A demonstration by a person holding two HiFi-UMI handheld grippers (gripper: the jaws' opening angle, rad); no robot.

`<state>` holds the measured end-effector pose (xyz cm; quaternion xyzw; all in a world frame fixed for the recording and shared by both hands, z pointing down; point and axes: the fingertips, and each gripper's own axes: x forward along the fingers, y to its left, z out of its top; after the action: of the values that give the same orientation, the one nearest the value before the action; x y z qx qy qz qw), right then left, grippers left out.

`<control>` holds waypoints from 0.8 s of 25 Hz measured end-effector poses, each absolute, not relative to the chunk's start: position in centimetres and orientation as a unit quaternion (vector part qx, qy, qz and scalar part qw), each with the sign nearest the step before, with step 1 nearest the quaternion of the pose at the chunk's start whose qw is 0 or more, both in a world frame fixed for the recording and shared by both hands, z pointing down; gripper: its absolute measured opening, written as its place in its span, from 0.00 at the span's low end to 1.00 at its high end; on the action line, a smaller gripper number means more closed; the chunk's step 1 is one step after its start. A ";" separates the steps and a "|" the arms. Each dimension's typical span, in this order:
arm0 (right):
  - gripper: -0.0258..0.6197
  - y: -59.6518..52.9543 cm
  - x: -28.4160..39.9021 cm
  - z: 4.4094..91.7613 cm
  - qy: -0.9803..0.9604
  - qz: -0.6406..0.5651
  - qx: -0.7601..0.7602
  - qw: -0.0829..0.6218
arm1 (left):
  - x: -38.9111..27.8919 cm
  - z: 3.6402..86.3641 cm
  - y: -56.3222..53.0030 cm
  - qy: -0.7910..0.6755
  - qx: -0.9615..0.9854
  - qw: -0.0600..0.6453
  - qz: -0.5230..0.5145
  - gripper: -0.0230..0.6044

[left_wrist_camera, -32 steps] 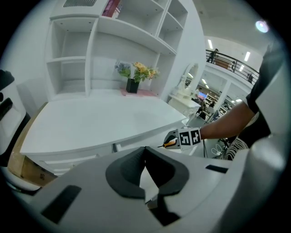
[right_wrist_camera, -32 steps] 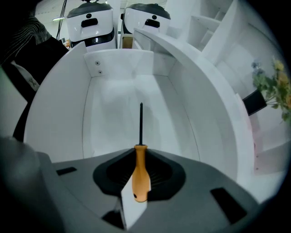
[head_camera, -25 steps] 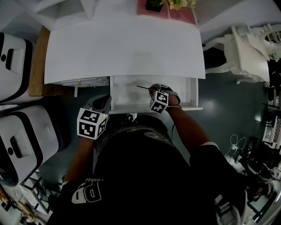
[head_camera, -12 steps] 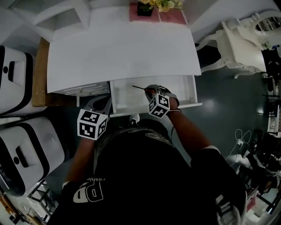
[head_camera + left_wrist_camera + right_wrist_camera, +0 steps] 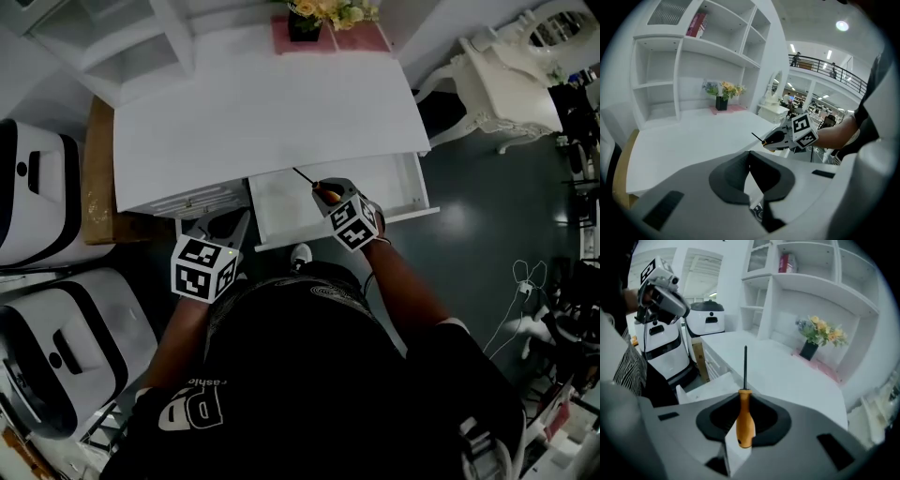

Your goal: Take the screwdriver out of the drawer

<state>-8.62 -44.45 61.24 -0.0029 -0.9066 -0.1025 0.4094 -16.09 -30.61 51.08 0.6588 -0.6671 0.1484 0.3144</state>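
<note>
The right gripper (image 5: 744, 406) has its fingers (image 5: 715, 420) closed on the orange handle of the screwdriver (image 5: 745, 423); the thin dark shaft runs straight out ahead of the fingertips. A second ago the screwdriver lay low inside the open drawer (image 5: 412, 192), its shaft nearly level. Now it has come up and tilted, so that the tip reaches past the back of the drawer toward the front edge of the white table (image 5: 262, 103). From the left gripper view the tool hangs in the air above table height, clear of the drawer, which lies below and behind the right fingers.

The left gripper (image 5: 750, 161) has hardly moved; it hangs just off the drawer's front left corner, its fingers drawn together with nothing between them. The right gripper and the screwdriver sit ahead and to the right of those fingers. Far ahead of both pairs of fingers, at the table's back edge, stand flowers (image 5: 330, 11) in a dark pot; the drawer remains pulled out as before.
</note>
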 end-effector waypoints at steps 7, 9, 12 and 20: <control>0.16 -43.7 -10.0 57.6 -0.940 0.044 0.064 0.333 | -17.8 49.6 -29.2 -0.656 0.675 0.306 0.141 0.06; 0.16 -43.6 -10.2 56.2 -0.946 0.077 0.084 0.302 | -18.0 49.2 -28.9 -0.651 0.683 0.302 0.138 0.06; 0.16 -43.2 -10.6 54.0 -0.953 0.120 0.109 0.258 | -18.5 48.4 -28.4 -0.644 0.693 0.295 0.133 0.06; 0.16 -39.8 -11.5 47.7 -0.954 0.231 0.117 0.150 | -19.8 46.0 -26.8 -0.631 0.715 0.283 0.102 0.06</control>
<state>-11.52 -39.83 47.67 0.1170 -0.9543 0.2308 0.1497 -19.83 -26.83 45.96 0.7150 -0.6311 0.1018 0.2830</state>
